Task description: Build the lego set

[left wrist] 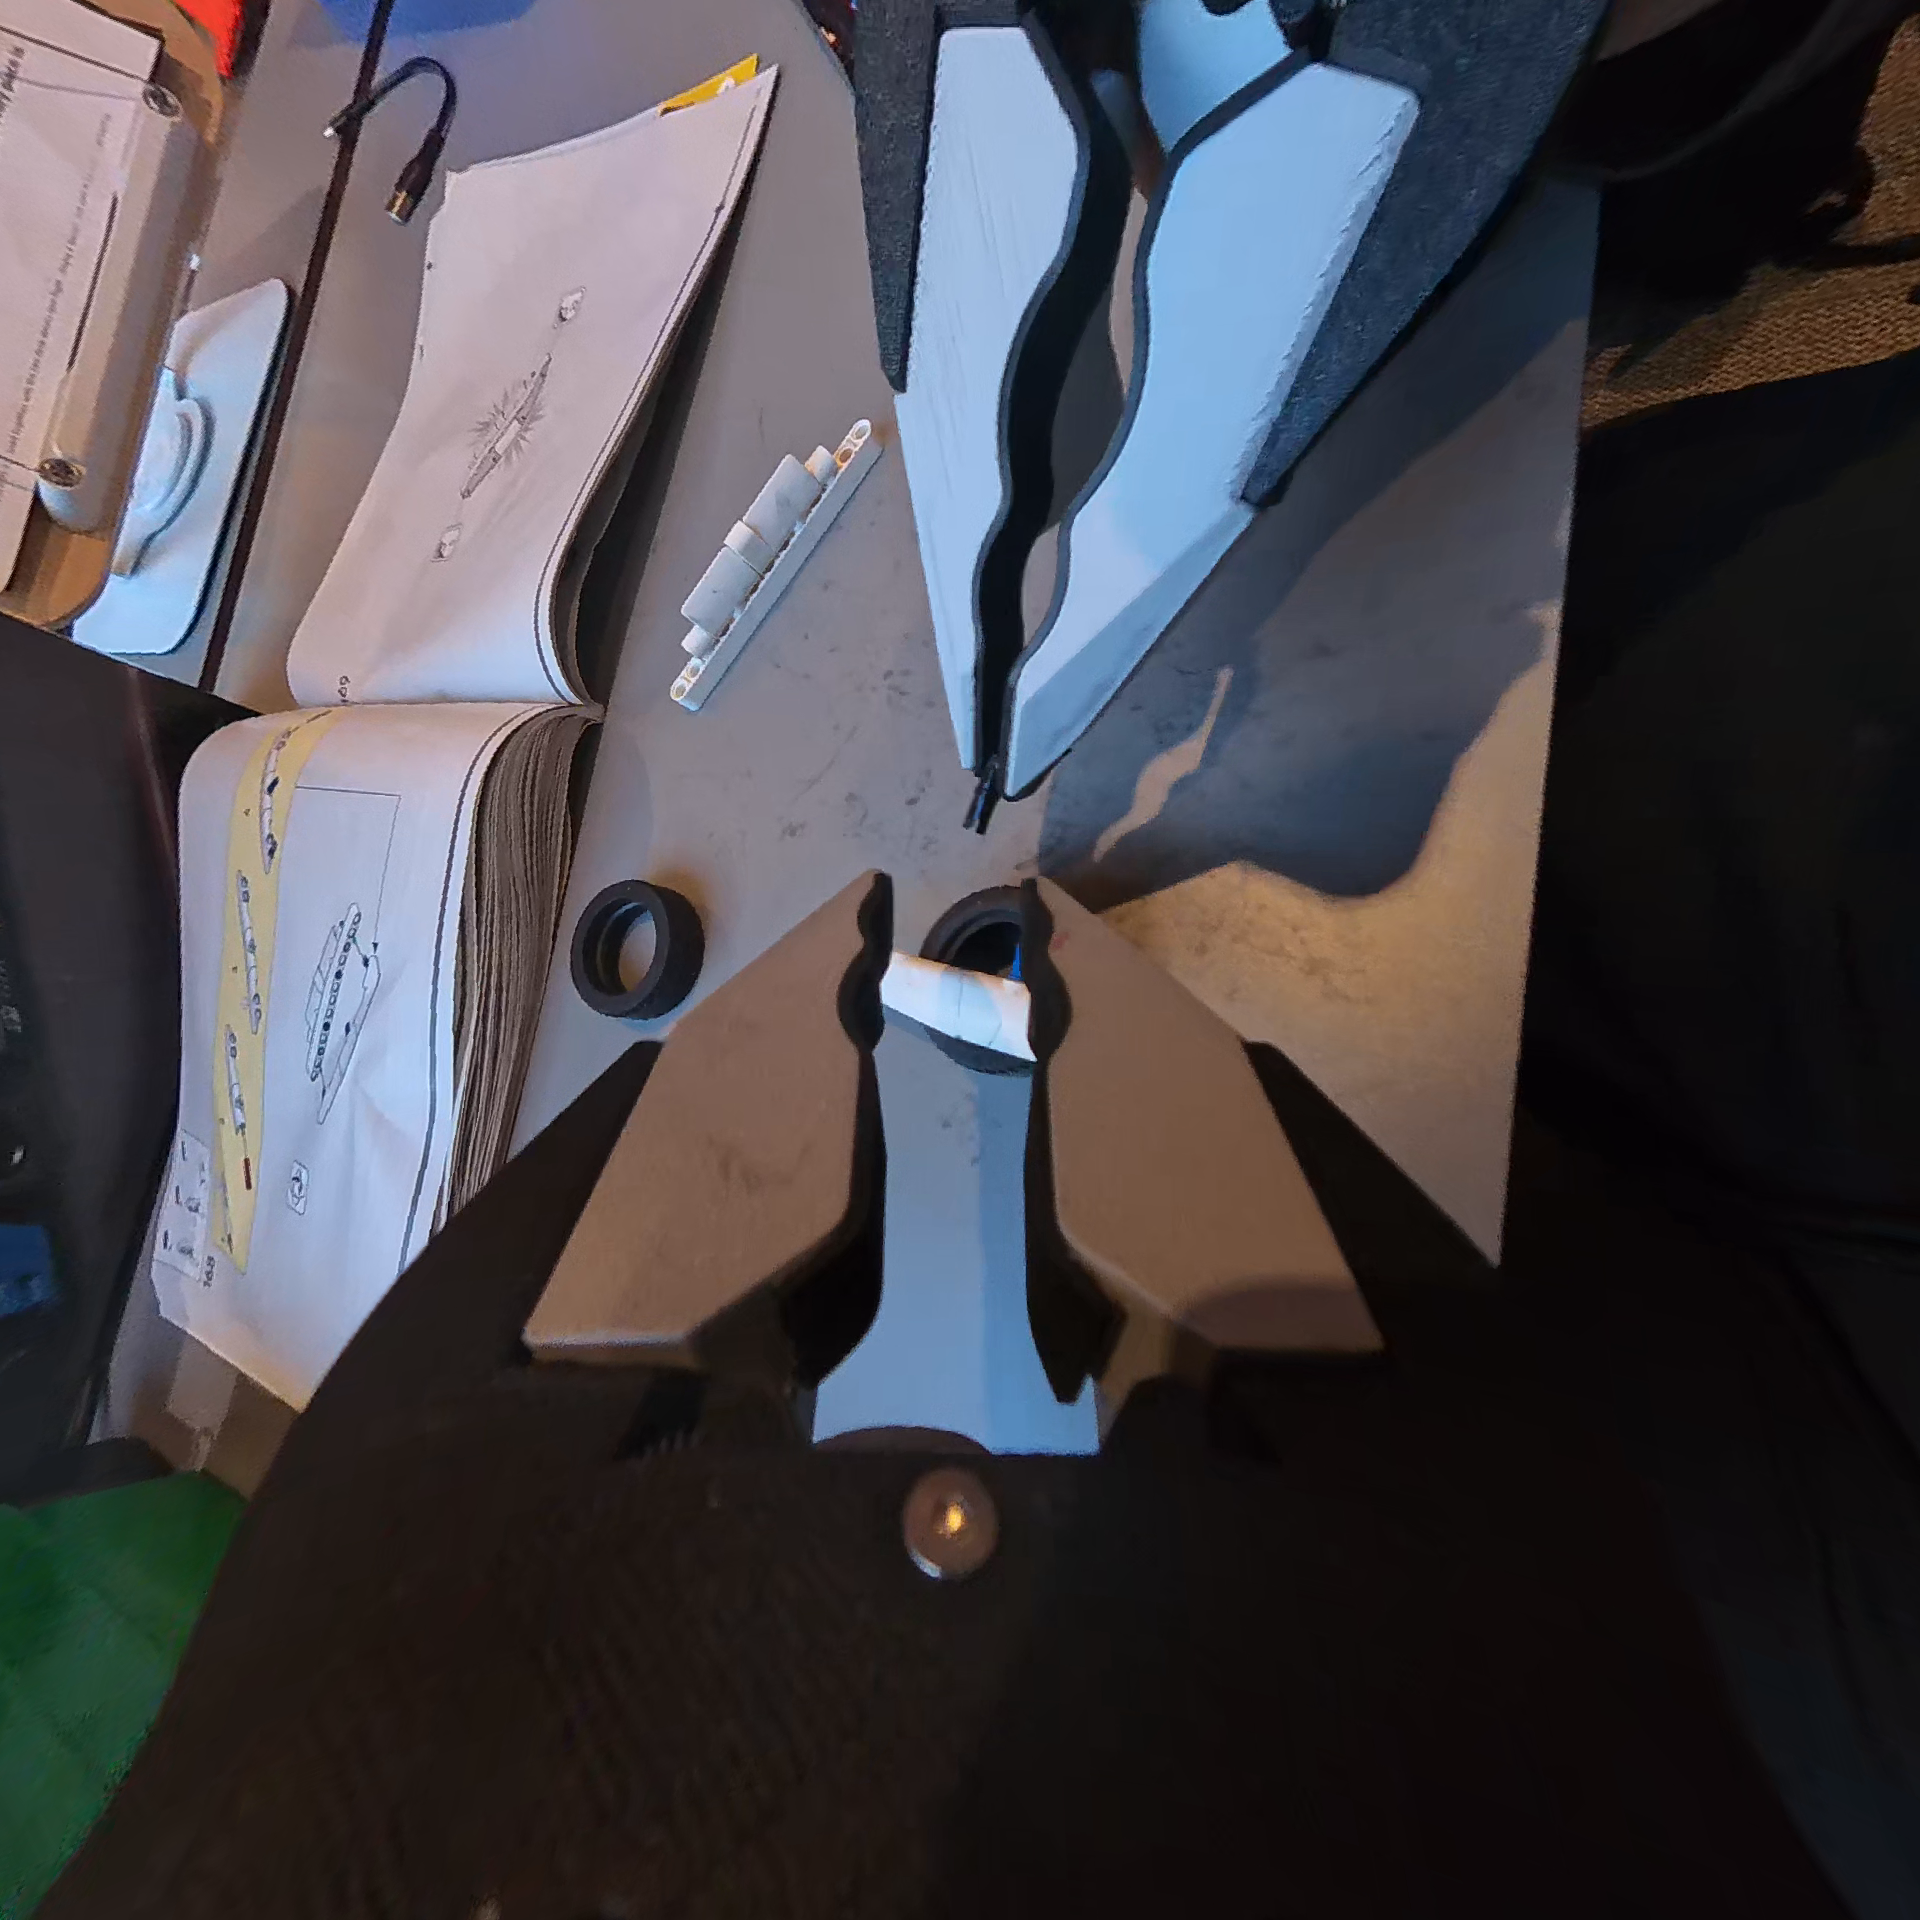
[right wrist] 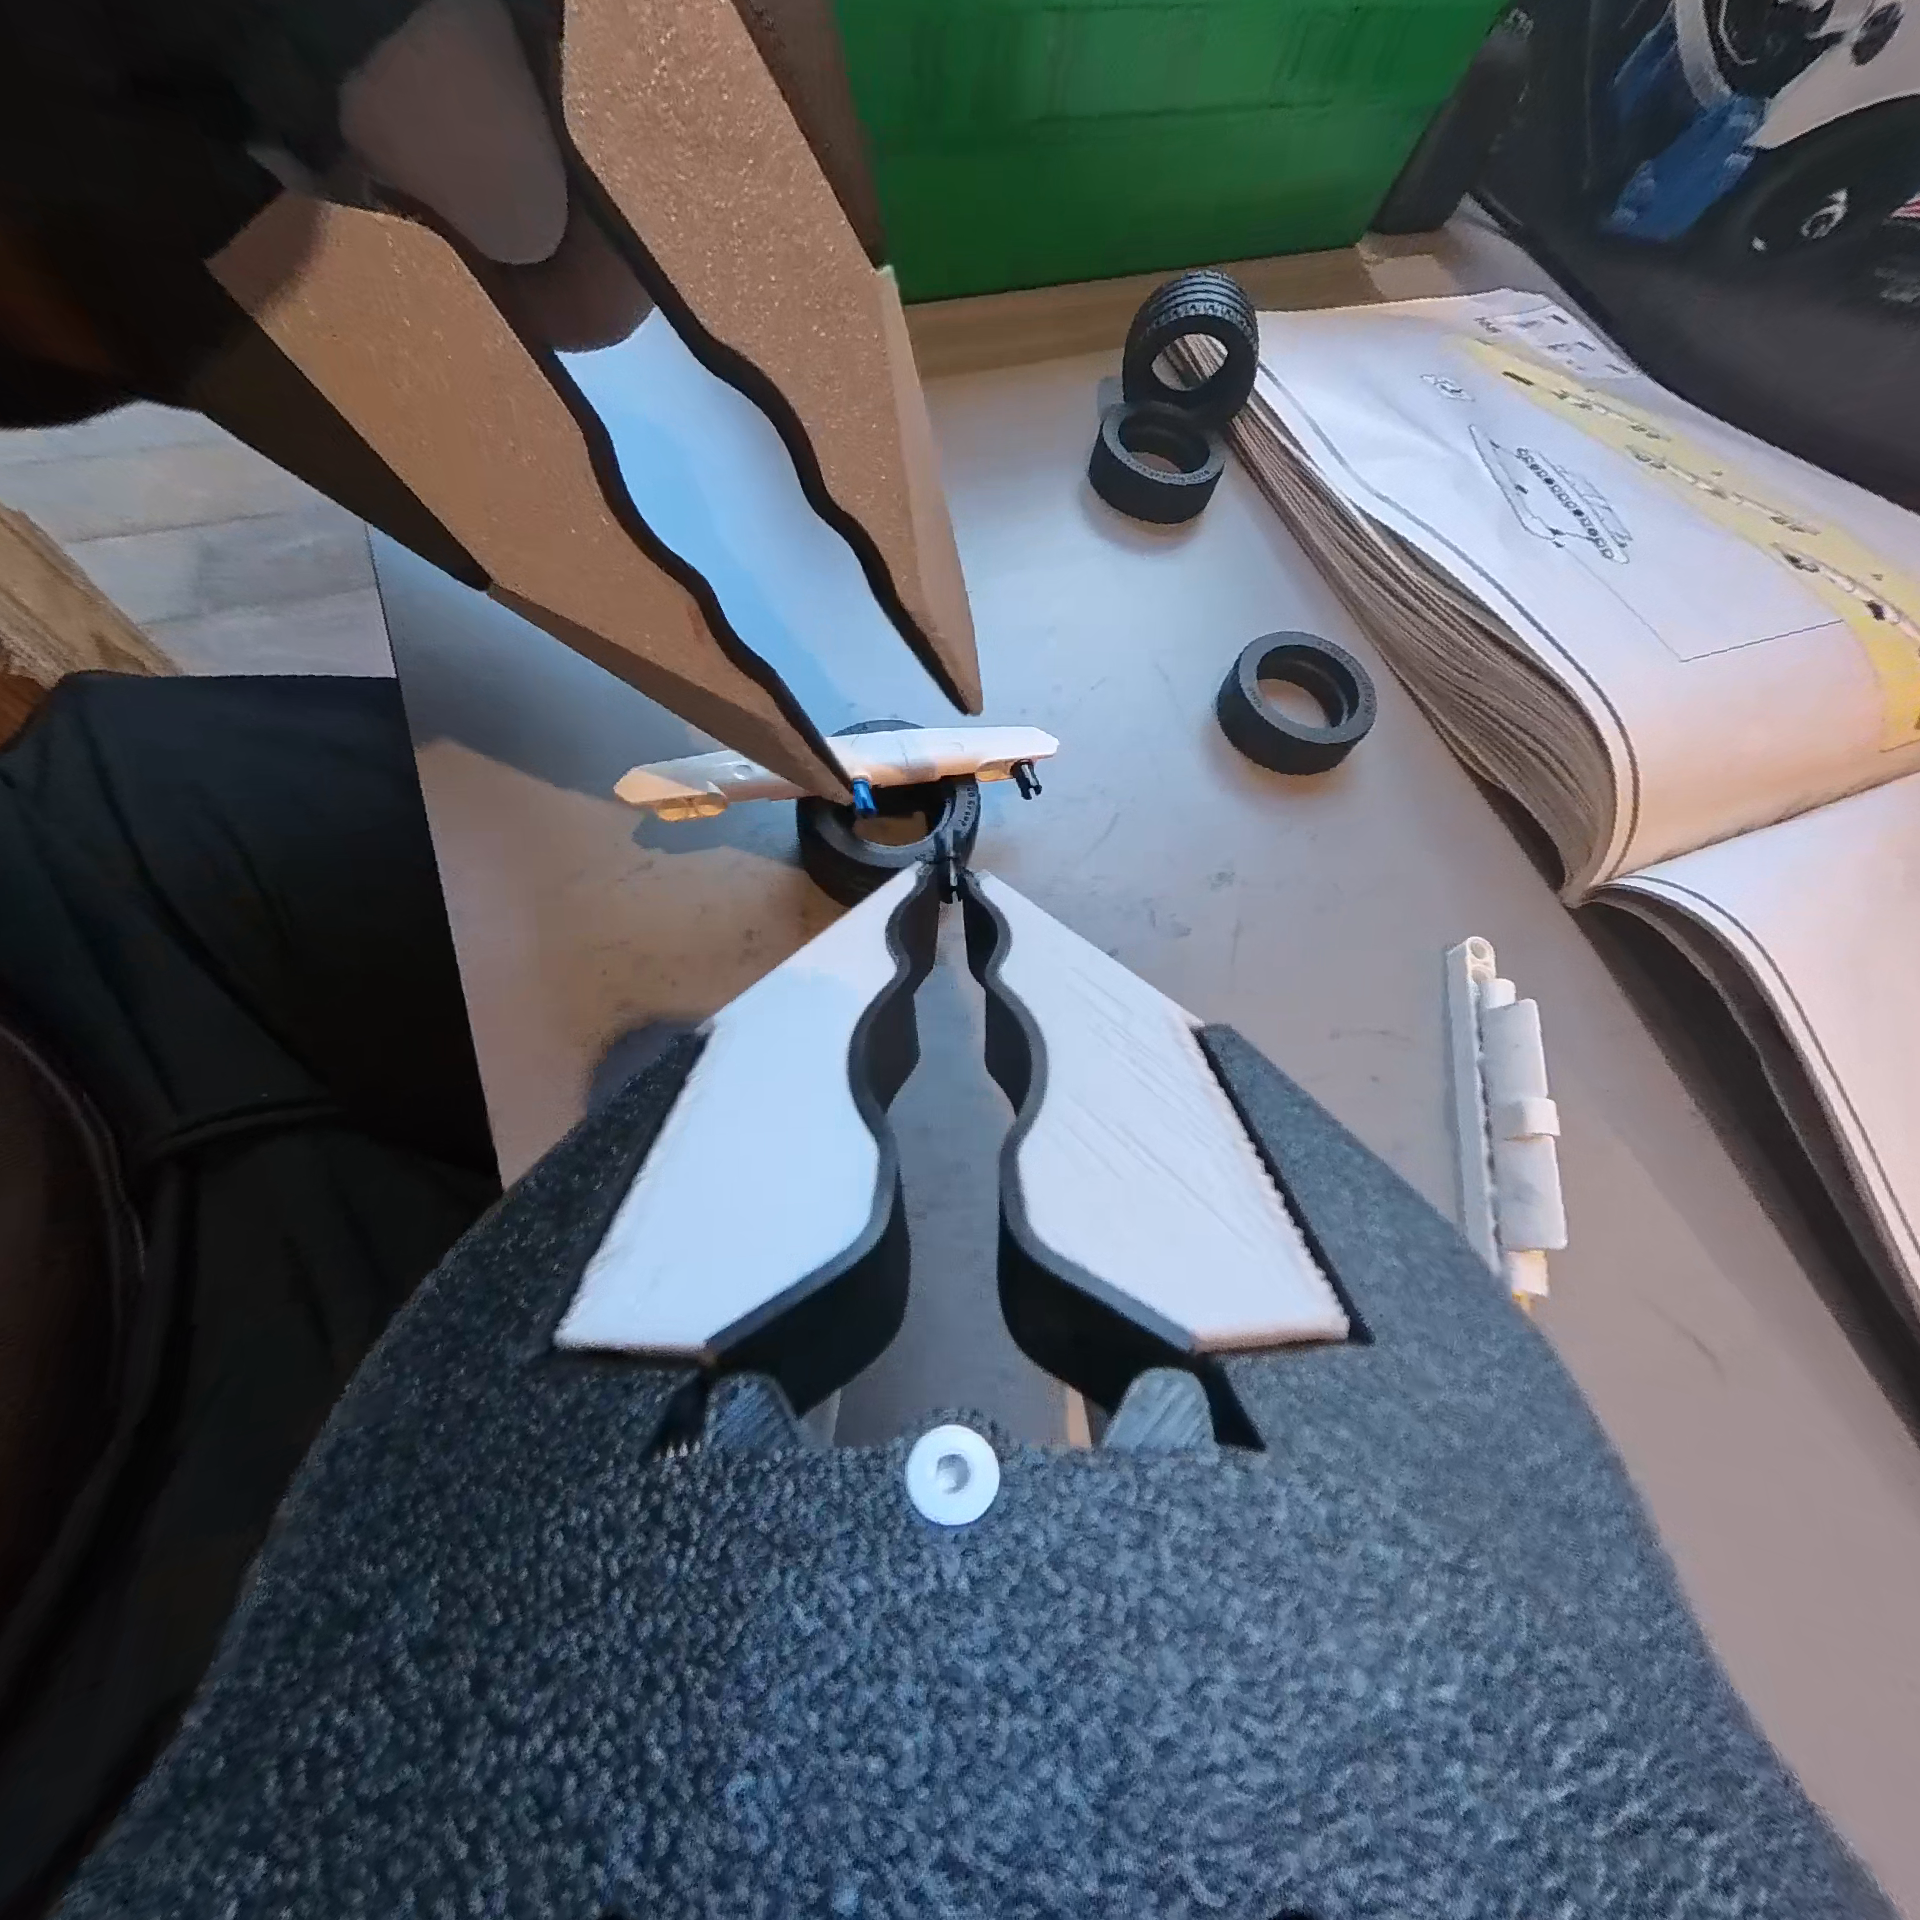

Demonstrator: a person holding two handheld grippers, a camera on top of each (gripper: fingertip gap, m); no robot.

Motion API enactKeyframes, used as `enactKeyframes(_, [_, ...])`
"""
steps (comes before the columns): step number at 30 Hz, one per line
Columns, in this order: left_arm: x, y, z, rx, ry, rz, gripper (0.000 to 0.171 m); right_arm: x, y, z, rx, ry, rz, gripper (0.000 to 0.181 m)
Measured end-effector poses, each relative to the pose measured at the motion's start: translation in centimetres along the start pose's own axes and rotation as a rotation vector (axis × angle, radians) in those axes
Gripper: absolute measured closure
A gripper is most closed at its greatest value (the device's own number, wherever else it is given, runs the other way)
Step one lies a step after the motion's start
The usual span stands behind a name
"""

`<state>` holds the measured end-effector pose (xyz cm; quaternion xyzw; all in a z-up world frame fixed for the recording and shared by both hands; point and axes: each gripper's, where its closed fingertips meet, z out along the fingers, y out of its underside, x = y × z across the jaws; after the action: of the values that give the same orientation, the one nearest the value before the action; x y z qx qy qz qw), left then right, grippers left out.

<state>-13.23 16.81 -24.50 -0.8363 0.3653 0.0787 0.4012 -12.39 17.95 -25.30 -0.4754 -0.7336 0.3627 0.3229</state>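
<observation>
My left gripper (left wrist: 954,920) has brown fingers and is shut on a white lego beam piece (left wrist: 961,1003). It holds the piece just above a black tyre (left wrist: 982,1044) on the grey table. In the right wrist view the left gripper (right wrist: 909,748) comes in from the top left. The white piece (right wrist: 935,756) carries a blue pin and a black pin underneath, over the tyre (right wrist: 883,847). My right gripper (right wrist: 948,885) has white fingers and is shut on a small black pin (right wrist: 948,871), close in front of the white piece. The right gripper (left wrist: 985,784) and its pin (left wrist: 979,812) also show in the left wrist view.
An open instruction booklet (right wrist: 1558,582) (left wrist: 343,935) lies beside the work spot. A second white beam assembly (right wrist: 1507,1122) (left wrist: 774,561) lies near it. Loose black tyres (right wrist: 1299,704) (right wrist: 1153,462) (left wrist: 636,951) sit on the table. A green box (right wrist: 1143,135) stands behind. The table edge (right wrist: 447,831) is close. The tips of both grippers are at nearly the same place.
</observation>
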Motion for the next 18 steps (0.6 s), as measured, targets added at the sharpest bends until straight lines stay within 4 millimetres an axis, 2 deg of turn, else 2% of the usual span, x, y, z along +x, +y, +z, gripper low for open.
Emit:
enactKeyframes(8, [-0.8,0.0,0.3,-0.024,-0.102,0.016,0.151,0.7,-0.7,-1.2,0.091,-0.101,0.198,0.177])
enactKeyframes(18, [-0.8,-0.3,0.5,-0.011,-0.112,0.005,0.150,-0.2,-1.3,-1.3,0.114,-0.155,0.219,0.177])
